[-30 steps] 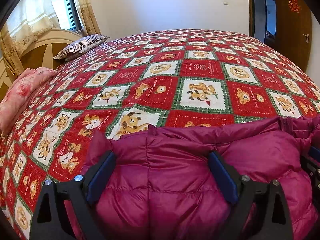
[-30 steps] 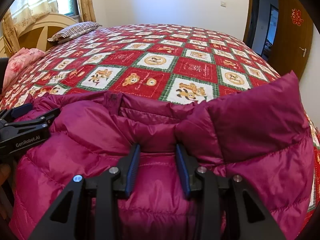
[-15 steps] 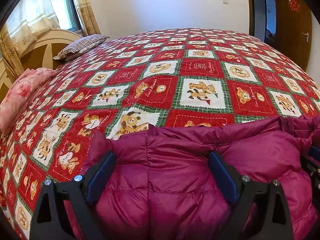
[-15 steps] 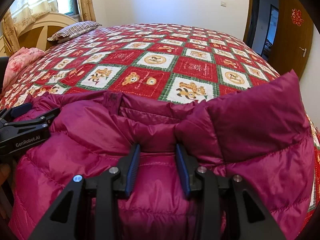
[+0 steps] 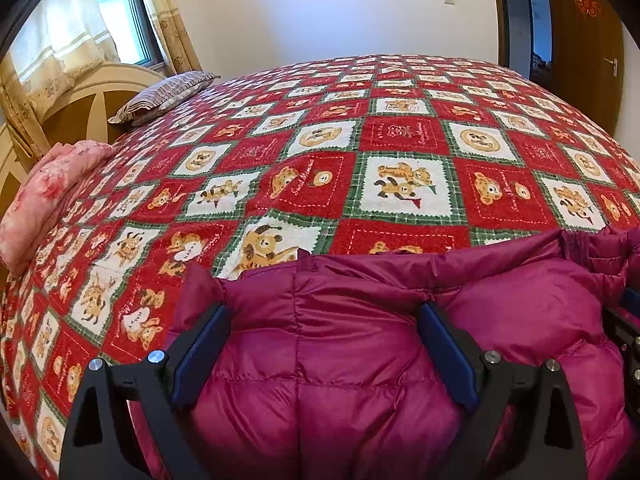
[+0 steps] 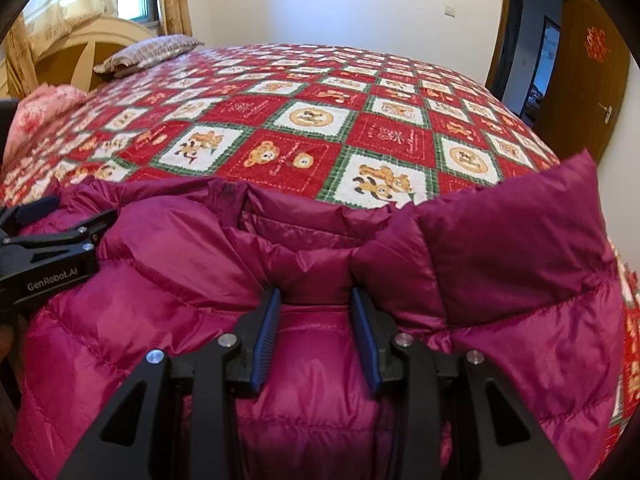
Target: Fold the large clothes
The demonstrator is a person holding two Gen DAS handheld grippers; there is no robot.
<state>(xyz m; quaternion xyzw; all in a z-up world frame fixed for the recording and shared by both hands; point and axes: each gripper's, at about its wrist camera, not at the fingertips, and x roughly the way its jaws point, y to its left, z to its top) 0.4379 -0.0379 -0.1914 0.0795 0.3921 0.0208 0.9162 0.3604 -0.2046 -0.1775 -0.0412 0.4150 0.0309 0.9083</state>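
A magenta down jacket (image 5: 360, 360) lies bunched at the near edge of the bed, its collar (image 6: 296, 224) toward the far side. My left gripper (image 5: 322, 332) stands wide, and a thick puffed bulge of jacket fills the gap, with both blue pads (image 5: 200, 344) pressing into it. Closer to the collar, my right gripper (image 6: 316, 304) is set narrower and pinches a fold of the jacket between its pads (image 6: 266, 332). The left gripper (image 6: 52, 240) also shows at the left edge of the right wrist view. One jacket flap (image 6: 520, 240) stands up on the right.
The bed carries a red, white and green bear-print cover (image 5: 400, 160). A pink folded blanket (image 5: 44, 196) and a striped pillow (image 5: 168, 92) lie by the wooden headboard (image 5: 80, 100) on the left. A brown door (image 6: 584, 80) stands open at the right.
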